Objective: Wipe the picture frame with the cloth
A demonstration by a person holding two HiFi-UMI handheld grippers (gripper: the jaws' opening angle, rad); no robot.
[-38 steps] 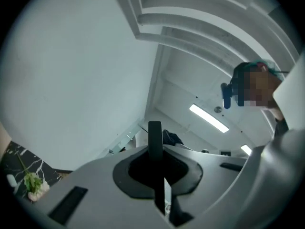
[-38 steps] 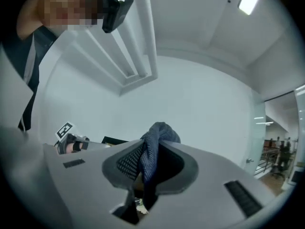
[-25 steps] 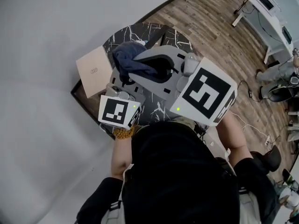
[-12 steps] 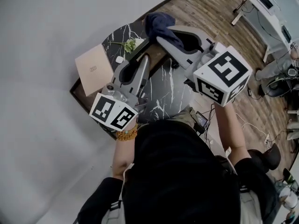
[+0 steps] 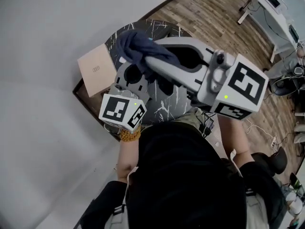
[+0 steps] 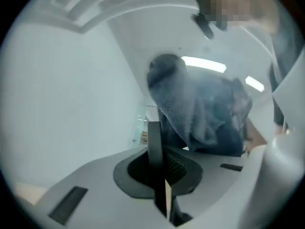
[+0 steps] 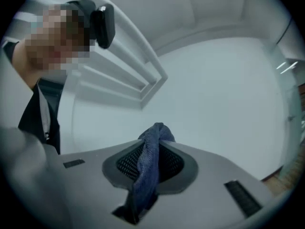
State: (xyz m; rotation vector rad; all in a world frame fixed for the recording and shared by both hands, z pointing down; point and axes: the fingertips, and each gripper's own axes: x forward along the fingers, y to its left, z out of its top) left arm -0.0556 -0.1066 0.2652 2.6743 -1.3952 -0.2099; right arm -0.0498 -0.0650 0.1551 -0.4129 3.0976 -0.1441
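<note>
Left gripper (image 6: 159, 170): jaws are sitting practically together, pinching the picture frame (image 6: 154, 136) by its thin edge. The frame is showing edge-on in the left gripper view, a dark slab running up between the pads with a pale strip at the near end. Nothing else is sitting in that grip.

Right gripper (image 7: 150, 162): jaws are clamping a fold of the cloth (image 5: 136, 46), which is dark blue and knit-looking. In the right gripper view the fold is running up through the pads and poking out past the tips, with a tail hanging down on the near side. Pads are pressing on fabric only.

Head view: the right gripper is reaching in from the right and crossing over the left one. The bunched cloth is hanging at its tip over the far part of the black marbled table (image 5: 171, 106). The cloth and the right gripper's body are covering the frame there, so I'm placing it from the left gripper view. There the cloth is bunching right at the frame's far end, just beyond the left jaws. That part is blurring out, so I can't tell whether it's actually touching.

A flat beige box (image 5: 96, 69) is lying on a dark tray (image 5: 77, 93) at the table's left edge, left of the left gripper.
</note>
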